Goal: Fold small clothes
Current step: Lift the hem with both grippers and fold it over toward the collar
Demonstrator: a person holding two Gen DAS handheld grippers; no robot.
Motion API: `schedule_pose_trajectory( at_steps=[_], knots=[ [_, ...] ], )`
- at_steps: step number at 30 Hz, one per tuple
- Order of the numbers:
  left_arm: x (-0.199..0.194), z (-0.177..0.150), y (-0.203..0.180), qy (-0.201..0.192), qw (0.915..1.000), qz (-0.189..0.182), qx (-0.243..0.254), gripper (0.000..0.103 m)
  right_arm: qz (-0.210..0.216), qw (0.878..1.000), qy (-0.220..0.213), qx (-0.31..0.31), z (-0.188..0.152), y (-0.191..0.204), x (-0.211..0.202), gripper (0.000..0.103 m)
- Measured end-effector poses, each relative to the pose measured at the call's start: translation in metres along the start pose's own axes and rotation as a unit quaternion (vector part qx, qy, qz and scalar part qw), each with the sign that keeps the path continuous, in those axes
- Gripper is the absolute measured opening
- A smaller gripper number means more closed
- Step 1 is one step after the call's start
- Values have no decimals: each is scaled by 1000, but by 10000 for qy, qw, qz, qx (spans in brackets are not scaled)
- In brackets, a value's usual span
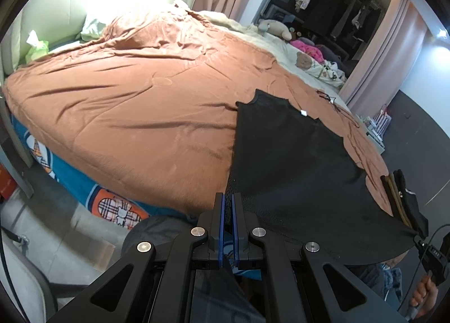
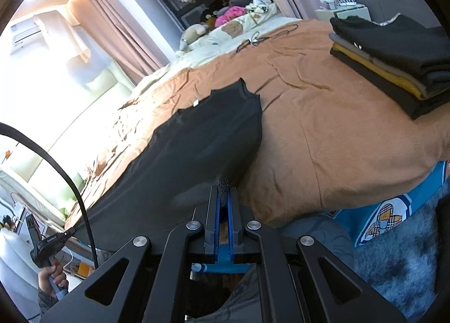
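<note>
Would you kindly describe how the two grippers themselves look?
Both match: the left gripper and right gripper have matte black linkage arms with round silver pivot bolts and flat blue finger pads. A black cable arcs by the left one.

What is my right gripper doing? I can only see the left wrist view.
Observer: The right gripper has its fingers shut on a bunched corner of the black garment.
Operator: What's in the folded stack?
Observer: The folded stack has a black piece on top, then grey, then mustard, with black at the bottom.
Operator: Anything on the floor that side?
Observer: A fluffy grey rug lies beside the bed.
</note>
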State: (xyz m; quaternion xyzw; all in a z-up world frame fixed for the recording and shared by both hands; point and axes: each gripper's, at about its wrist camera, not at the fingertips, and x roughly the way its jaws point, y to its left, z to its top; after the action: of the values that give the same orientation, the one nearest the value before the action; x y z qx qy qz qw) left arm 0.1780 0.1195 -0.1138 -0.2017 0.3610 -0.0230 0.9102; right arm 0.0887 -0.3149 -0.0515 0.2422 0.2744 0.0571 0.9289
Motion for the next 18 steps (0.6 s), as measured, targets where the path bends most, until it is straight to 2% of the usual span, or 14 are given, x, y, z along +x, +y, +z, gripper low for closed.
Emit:
schedule_pose_trajectory(
  at_steps=[11,18],
  knots=[
    [-56,-26,1,-286,9995,-134,64,4,177,9994,-204,-237,-23,1,-42,1],
    [-76,-33,1,-430,9988,-197,100,4,230,9990,-270,-259,-30,-6,-51,1]
  ],
)
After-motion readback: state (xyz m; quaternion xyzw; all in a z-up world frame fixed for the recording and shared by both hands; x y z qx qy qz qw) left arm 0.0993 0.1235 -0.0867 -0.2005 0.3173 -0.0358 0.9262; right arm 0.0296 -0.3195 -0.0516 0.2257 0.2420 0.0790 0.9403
